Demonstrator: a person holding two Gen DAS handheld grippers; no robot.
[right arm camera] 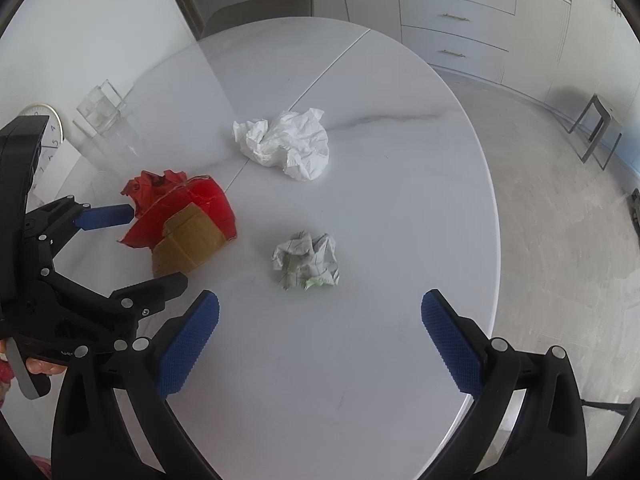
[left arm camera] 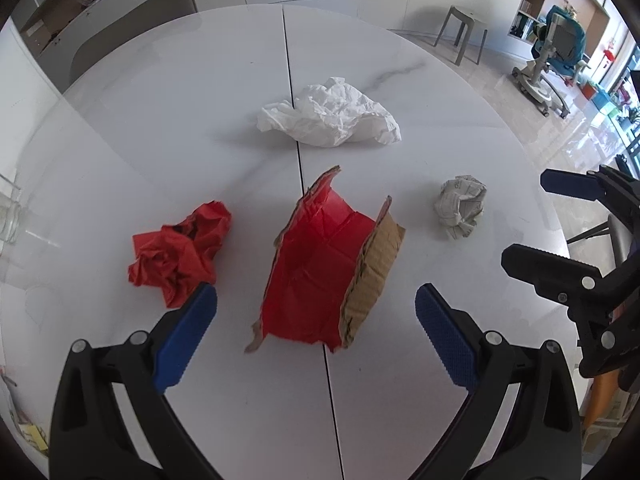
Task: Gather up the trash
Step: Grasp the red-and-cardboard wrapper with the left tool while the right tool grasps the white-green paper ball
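Several pieces of trash lie on the white marble table [left arm camera: 160, 128]. A torn red and brown cardboard piece [left arm camera: 324, 264] sits just ahead of my open left gripper [left arm camera: 316, 320]. A crumpled red paper [left arm camera: 180, 248] lies beside its left finger. A crumpled white tissue [left arm camera: 332, 114] lies farther back. A printed paper ball [left arm camera: 460, 210] lies at the right. In the right wrist view, my open, empty right gripper [right arm camera: 320, 324] hovers just short of the paper ball [right arm camera: 306, 260], with the tissue [right arm camera: 286, 144] behind and the cardboard [right arm camera: 188, 232] to the left.
A clear glass container [right arm camera: 100, 112] and a round clock [right arm camera: 50, 128] stand at the table's left side. A chair [left arm camera: 132, 32] is pushed in at the far edge. A grey stool [left arm camera: 460, 32] stands on the floor beyond. The table's right edge [right arm camera: 494, 216] is near.
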